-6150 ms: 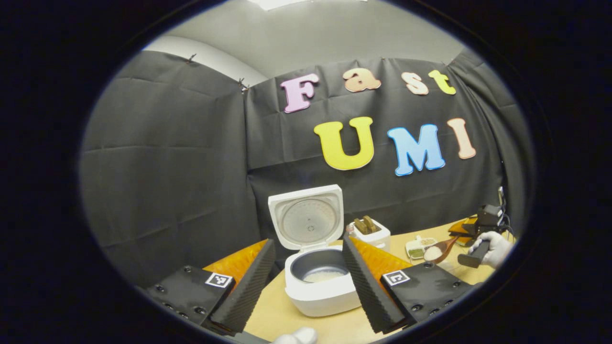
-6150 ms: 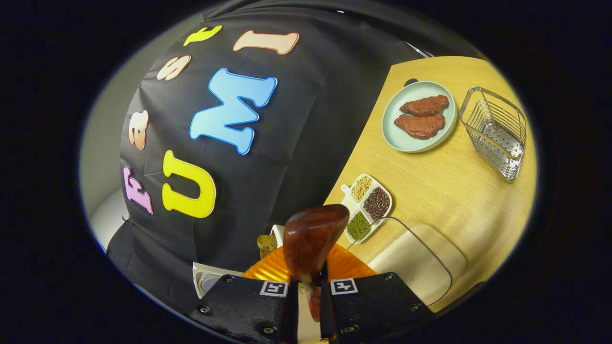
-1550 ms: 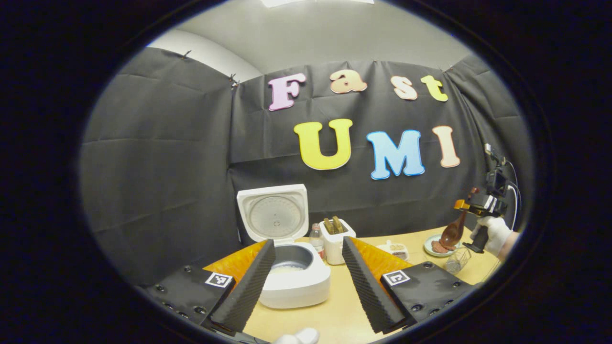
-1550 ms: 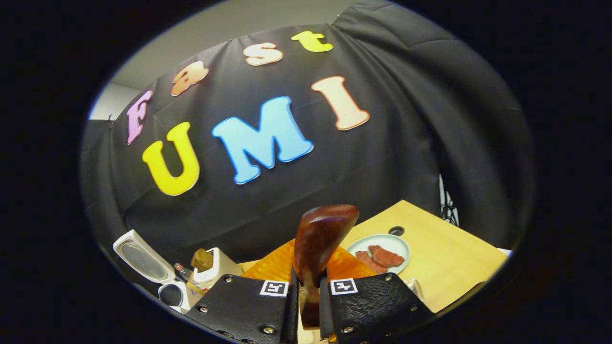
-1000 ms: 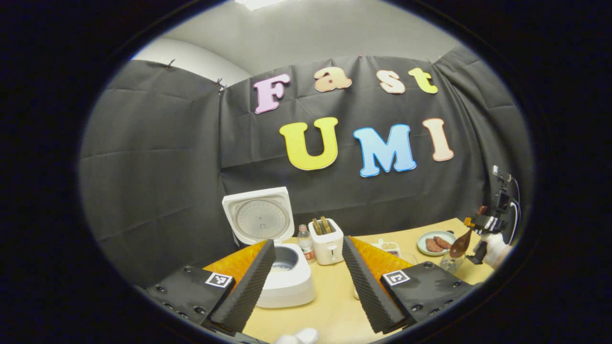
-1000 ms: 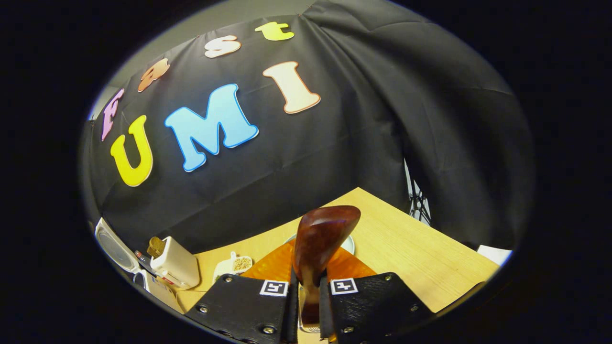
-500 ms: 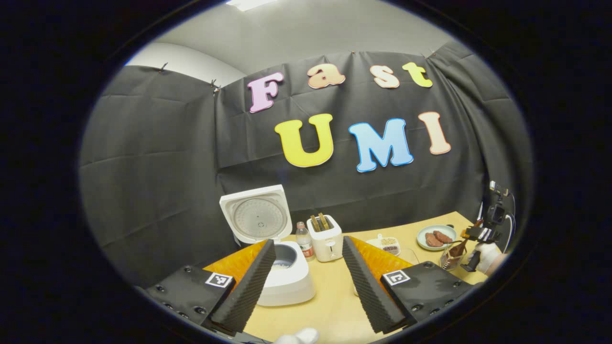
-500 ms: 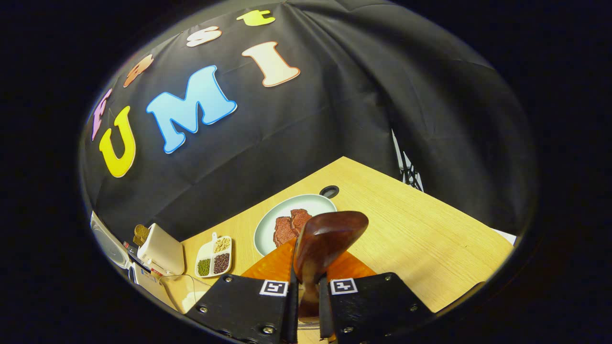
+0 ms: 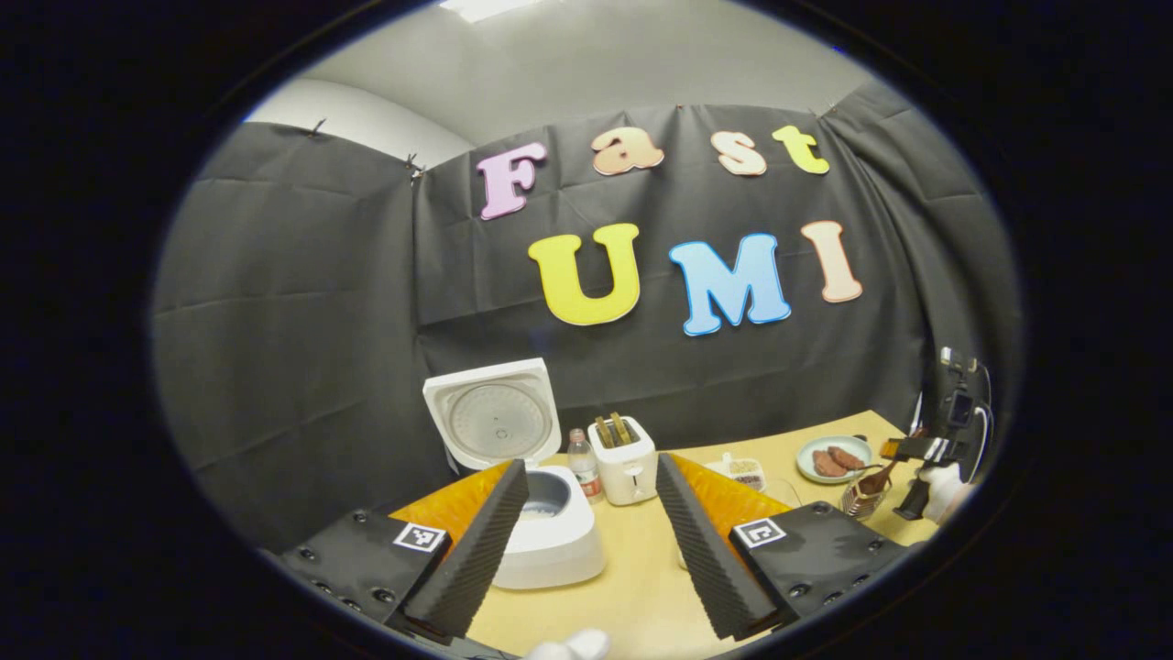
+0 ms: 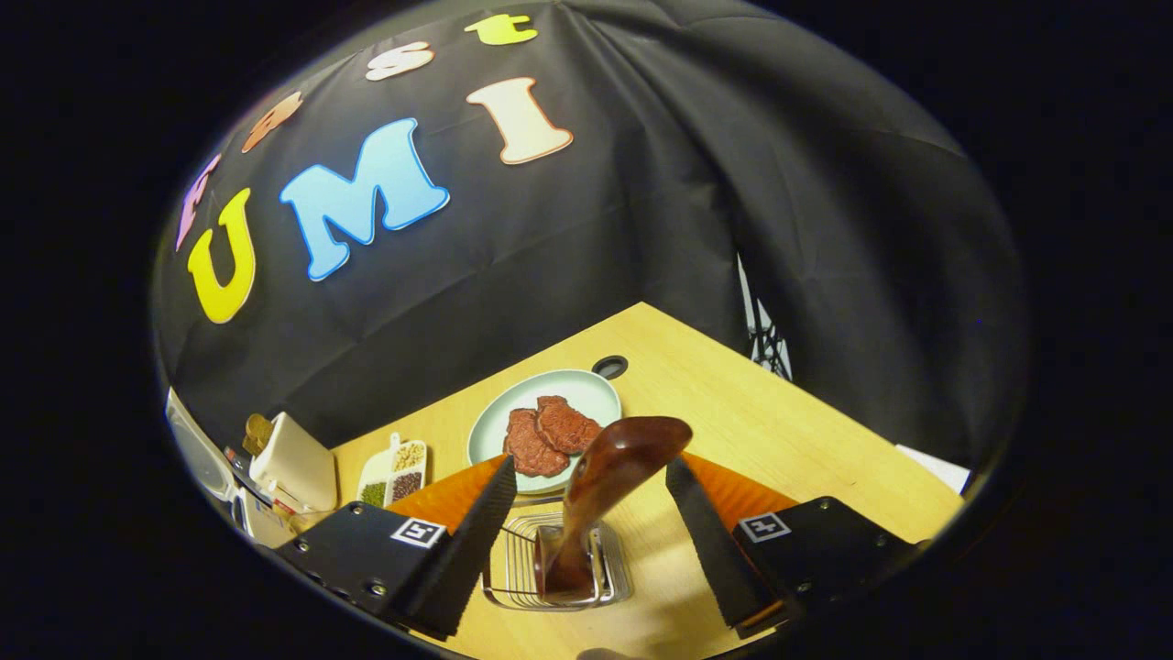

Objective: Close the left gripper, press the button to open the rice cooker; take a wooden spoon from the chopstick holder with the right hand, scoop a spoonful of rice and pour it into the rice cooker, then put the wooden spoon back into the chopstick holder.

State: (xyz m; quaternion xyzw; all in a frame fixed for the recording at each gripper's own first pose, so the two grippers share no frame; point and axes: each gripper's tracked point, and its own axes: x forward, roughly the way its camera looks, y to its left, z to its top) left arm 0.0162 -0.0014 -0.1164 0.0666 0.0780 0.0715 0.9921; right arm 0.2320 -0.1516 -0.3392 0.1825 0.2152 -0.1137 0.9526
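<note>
While the right gripper (image 10: 586, 513) stands spread wide, the wooden spoon (image 10: 600, 500) rests handle-down in the wire holder (image 10: 513, 573) between its fingers, touching neither. The left gripper (image 9: 586, 541) is spread too.

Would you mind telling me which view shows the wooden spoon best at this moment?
The right gripper view. There the wooden spoon stands large, handle down in the wire chopstick holder, between the open fingers of the right tool. In the left gripper view the spoon is a tiny brown shape far off.
</note>
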